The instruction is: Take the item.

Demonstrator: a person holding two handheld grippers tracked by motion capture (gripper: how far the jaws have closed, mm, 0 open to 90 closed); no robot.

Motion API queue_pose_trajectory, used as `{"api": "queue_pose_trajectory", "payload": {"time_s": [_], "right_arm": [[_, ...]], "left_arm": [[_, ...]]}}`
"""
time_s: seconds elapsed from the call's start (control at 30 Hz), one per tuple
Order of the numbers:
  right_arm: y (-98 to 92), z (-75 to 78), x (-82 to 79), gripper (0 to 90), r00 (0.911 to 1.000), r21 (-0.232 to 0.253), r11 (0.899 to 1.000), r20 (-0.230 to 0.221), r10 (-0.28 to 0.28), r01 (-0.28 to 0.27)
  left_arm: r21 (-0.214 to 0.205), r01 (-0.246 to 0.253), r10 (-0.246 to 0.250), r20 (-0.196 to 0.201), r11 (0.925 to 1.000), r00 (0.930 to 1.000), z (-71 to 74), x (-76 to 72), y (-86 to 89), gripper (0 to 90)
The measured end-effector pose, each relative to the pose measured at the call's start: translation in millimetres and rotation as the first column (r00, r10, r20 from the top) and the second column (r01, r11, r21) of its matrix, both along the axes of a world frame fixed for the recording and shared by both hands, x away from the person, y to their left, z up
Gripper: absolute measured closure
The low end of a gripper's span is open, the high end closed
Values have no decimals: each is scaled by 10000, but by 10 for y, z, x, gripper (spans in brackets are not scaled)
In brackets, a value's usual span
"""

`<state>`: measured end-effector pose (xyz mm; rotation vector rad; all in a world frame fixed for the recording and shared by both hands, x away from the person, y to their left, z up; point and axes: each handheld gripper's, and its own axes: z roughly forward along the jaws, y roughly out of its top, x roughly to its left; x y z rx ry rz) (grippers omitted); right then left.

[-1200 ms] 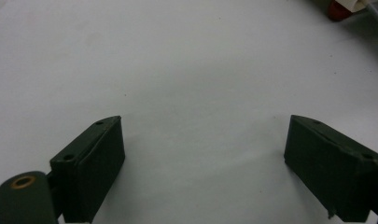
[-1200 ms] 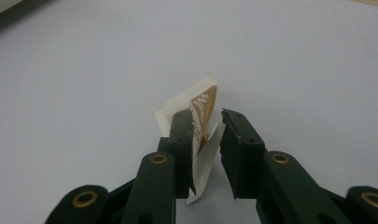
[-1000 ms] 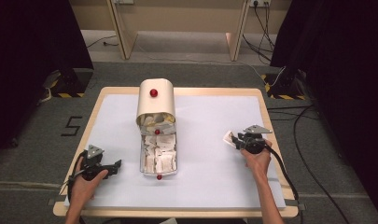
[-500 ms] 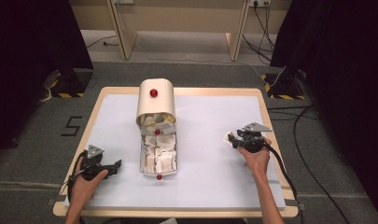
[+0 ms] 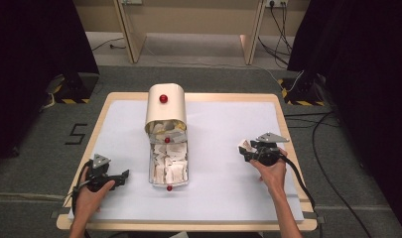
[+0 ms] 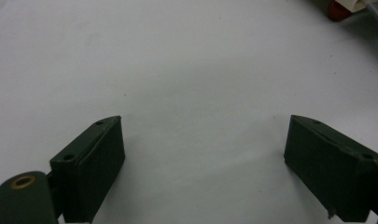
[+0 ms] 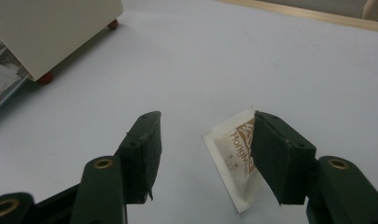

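A cream box (image 5: 165, 106) with a red knob (image 5: 163, 98) stands at the table's back centre. A clear tray (image 5: 154, 171) full of white sachets runs out of its open front. My right gripper (image 7: 205, 121) is at the table's right. Its jaws have just been opening and stand open. One white sachet (image 7: 233, 154) with brown print lies between them, against the right jaw and apart from the left one. In the high view the right gripper (image 5: 245, 148) points left with the sachet (image 5: 245, 144) at its tips. My left gripper (image 5: 124, 174) rests open on the table left of the tray, with nothing between its jaws (image 6: 203, 126).
A pale sheet (image 5: 223, 124) covers the wooden table. In the right gripper view the cream box (image 7: 51, 28) stands on red feet (image 7: 45, 78) to the far left. A red ball (image 6: 338, 9) on the tray's end shows at the top right of the left gripper view.
The right gripper's jaws have spread apart, and the sachet now sits loose between them. The left hand has stayed where it was.
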<state>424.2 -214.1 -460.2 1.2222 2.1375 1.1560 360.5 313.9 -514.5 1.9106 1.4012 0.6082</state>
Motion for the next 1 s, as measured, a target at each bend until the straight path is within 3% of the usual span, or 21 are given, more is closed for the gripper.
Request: {"api": "queue_pose_trajectory", "payload": {"time_s": [0.23, 0.47, 0.73, 1.0], "right_arm": [[36, -12, -139, 378, 9990, -121, 9992, -215, 381, -384], [80, -15, -238, 347, 9974, 234, 9981, -425, 576, -567], [192, -5, -373, 330, 9949, -259, 9953, -401, 926, -937], [246, -33, -467, 323, 9919, -450, 9917, -443, 1187, -1207]], "left_arm": [[-25, -16, 16, 9, 10000, 10000, -1, 1, -1, 114], [-28, -13, 13, 9, 10000, 10000, -1, 1, -1, 114], [-27, -15, 15, 12, 10000, 10000, -1, 0, -1, 114], [-26, -12, 12, 11, 10000, 10000, -1, 1, -1, 114]]}}
